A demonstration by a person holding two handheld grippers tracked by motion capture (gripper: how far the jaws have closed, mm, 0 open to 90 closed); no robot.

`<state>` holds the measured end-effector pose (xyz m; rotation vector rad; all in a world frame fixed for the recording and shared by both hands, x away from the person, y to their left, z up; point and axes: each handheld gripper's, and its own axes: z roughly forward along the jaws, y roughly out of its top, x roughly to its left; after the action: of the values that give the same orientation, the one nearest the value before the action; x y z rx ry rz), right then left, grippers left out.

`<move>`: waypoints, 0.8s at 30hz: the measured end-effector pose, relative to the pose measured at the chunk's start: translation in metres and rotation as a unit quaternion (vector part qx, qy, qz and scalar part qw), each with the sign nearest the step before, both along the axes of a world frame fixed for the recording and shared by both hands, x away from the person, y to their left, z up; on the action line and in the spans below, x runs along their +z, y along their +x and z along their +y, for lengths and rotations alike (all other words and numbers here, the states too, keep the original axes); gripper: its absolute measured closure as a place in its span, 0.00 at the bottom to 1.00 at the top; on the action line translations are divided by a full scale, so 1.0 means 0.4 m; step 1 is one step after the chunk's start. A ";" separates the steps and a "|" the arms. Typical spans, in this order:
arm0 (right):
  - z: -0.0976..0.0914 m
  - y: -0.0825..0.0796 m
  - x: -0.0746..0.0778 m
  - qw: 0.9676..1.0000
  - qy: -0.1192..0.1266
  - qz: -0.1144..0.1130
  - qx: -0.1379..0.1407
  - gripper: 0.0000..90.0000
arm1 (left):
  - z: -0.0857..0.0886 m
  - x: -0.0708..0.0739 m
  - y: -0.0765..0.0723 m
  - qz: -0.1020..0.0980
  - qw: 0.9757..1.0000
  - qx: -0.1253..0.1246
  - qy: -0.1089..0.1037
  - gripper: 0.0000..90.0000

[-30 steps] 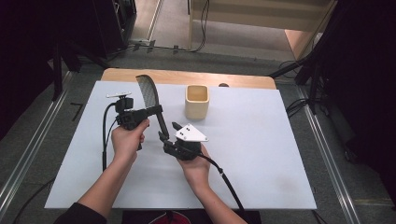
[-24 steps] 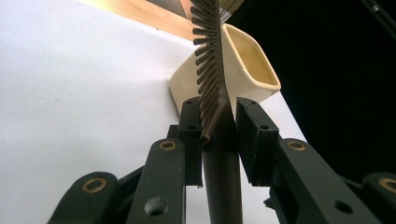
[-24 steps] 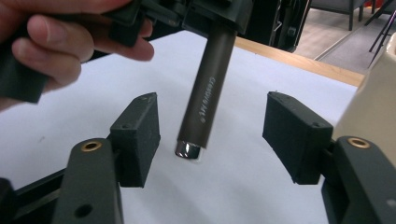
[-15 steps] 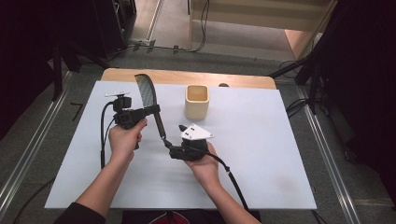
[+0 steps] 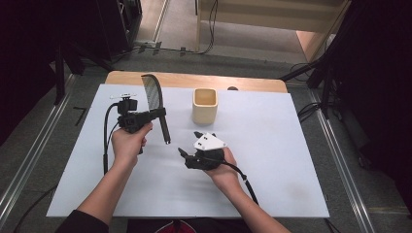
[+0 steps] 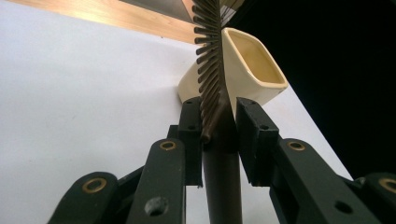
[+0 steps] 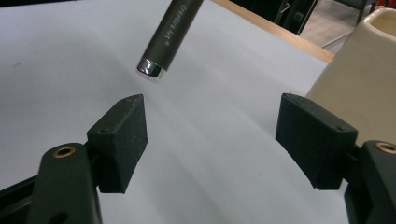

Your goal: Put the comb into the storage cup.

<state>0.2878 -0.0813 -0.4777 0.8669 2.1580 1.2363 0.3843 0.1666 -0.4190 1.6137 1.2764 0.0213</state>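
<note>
Table (image 5: pixel 291 160): white sheet over a wooden top, unchanged since a second ago.
Cup (image 5: pixel 204 105): cream, square-mouthed, upright behind the grippers; its inside looks bare in the left gripper view.
Comb (image 5: pixel 154 99): dark, held up above the sheet, handle end pointing down toward the right gripper.
Left gripper (image 5: pixel 160 113): clamped on the comb's handle, as before.
Right gripper (image 5: pixel 187 156): earlier right by the handle end, now drawn back; jaws have just been opening, nothing between them.

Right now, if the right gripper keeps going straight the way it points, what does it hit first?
Probably the comb's handle end, hanging just ahead of the open right gripper, though depth is unclear; the cup stands off to one side.
</note>
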 end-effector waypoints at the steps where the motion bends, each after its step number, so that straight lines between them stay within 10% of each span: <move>1: -0.008 -0.002 0.000 1.000 -0.001 0.002 0.001 0.26 | -0.001 0.000 0.000 0.001 1.000 -0.001 0.000 0.82; 24: -0.149 -0.047 0.016 0.999 -0.012 0.030 0.022 0.26 | -0.022 0.027 -0.006 -0.038 0.998 -0.042 0.003 0.82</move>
<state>0.2688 -0.1410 -0.4713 0.8613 2.2462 1.2188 0.3818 0.1579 -0.4084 1.6546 1.1510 0.0330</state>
